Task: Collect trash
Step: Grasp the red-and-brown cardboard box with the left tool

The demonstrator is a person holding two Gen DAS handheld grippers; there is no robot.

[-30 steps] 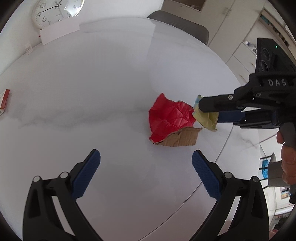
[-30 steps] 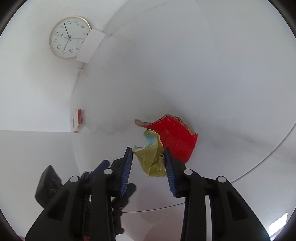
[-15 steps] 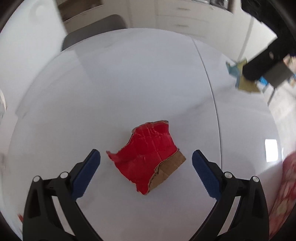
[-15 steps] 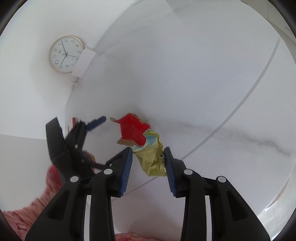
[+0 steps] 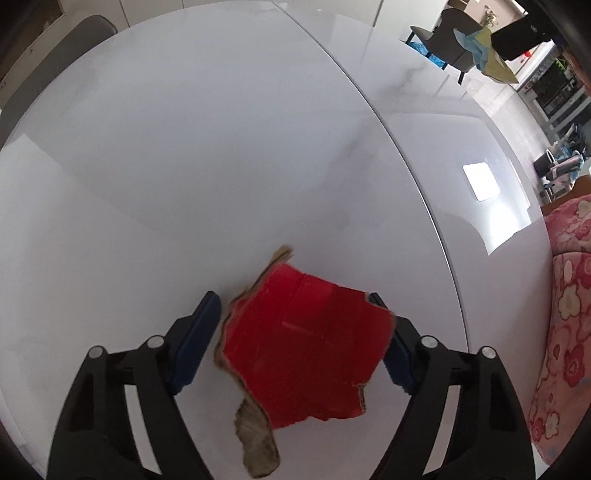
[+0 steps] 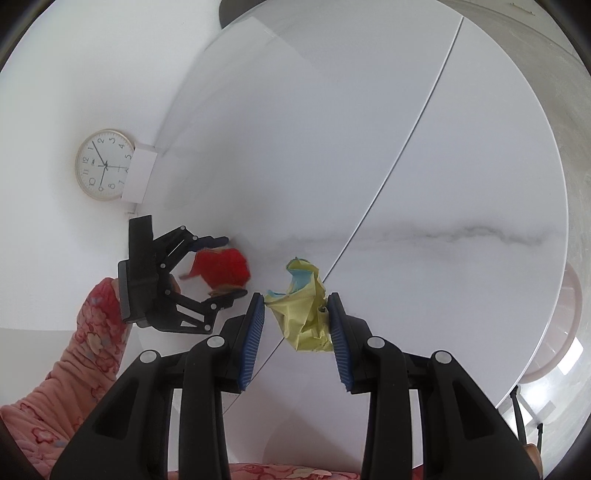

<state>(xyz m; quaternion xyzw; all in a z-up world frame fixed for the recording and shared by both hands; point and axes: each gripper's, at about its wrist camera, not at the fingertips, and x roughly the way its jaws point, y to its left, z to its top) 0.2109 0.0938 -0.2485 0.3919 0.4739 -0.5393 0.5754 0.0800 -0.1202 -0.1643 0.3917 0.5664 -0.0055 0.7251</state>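
Note:
A torn piece of red cardboard [image 5: 306,354] with brown edges lies on the white table, between the blue pads of my left gripper [image 5: 293,299]. Its jaws are closing: the right pad is at the cardboard's edge, while a thin strip of table still shows beside the left pad. The right wrist view shows the same gripper straddling the red cardboard [image 6: 221,269]. My right gripper [image 6: 295,301] is shut on a crumpled yellow and blue paper [image 6: 306,321], held above the table. In the left wrist view that paper [image 5: 487,55] hangs at the far upper right.
The round white marble table [image 5: 221,147] has a seam running across it and its edge curves close by on the right. A grey chair [image 5: 74,33] stands behind it. A wall clock [image 6: 105,164] hangs at the left. A pink floral sleeve [image 6: 92,332] holds the left gripper.
My left gripper rolled, came down over the red cardboard and narrowed its jaws around it. My right gripper carried the yellow paper away from the cardboard, past the table's seam.

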